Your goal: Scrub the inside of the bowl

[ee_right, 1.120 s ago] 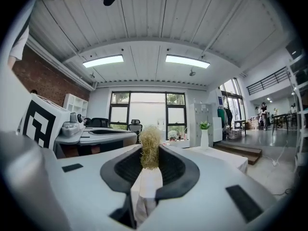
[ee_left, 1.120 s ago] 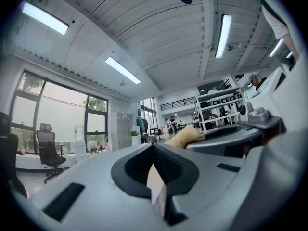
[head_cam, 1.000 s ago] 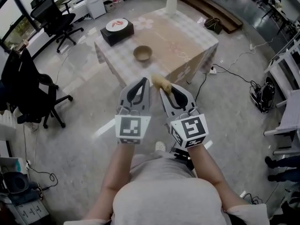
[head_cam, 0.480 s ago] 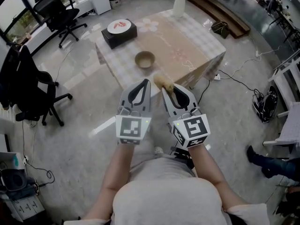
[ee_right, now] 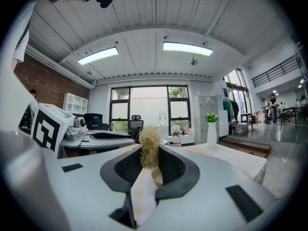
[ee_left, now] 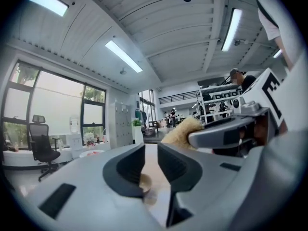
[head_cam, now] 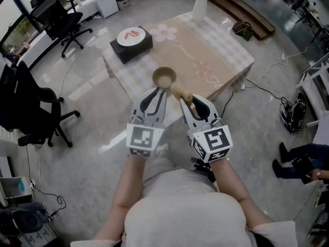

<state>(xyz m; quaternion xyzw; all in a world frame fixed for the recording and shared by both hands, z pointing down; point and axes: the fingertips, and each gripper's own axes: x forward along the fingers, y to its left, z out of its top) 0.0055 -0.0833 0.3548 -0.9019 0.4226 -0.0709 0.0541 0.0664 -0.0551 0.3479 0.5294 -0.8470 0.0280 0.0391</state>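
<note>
Two edges matter to us: the near edge of the surface (head_cam: 205,50), which runs slantwise just ahead of our jaws, and the rim of the bowl (head_cam: 164,78) close behind it. The bowl stands upright on the checked cloth near that edge, with bare cloth open to its right and beyond it. A black box (head_cam: 139,48) carrying a plate (head_cam: 131,35) sits toward the left corner, well apart from the bowl, and a vase (head_cam: 200,7) stands at the far edge. On the floor (head_cam: 92,153), office chairs (head_cam: 56,19) stand off to the left and cables (head_cam: 267,94) trail at the right.

Our left gripper (head_cam: 157,91) and right gripper (head_cam: 184,101) sit side by side, both pointing about level toward the bowl. From the head view their tips show just short of its near rim. The left jaws are all but together, with only a thin slit between the pads and nothing in it; the bowl shows through the slit, farther off. The right jaws are clamped on a tan, fibrous scrubber (head_cam: 179,90), which sticks out past their tips.
</note>
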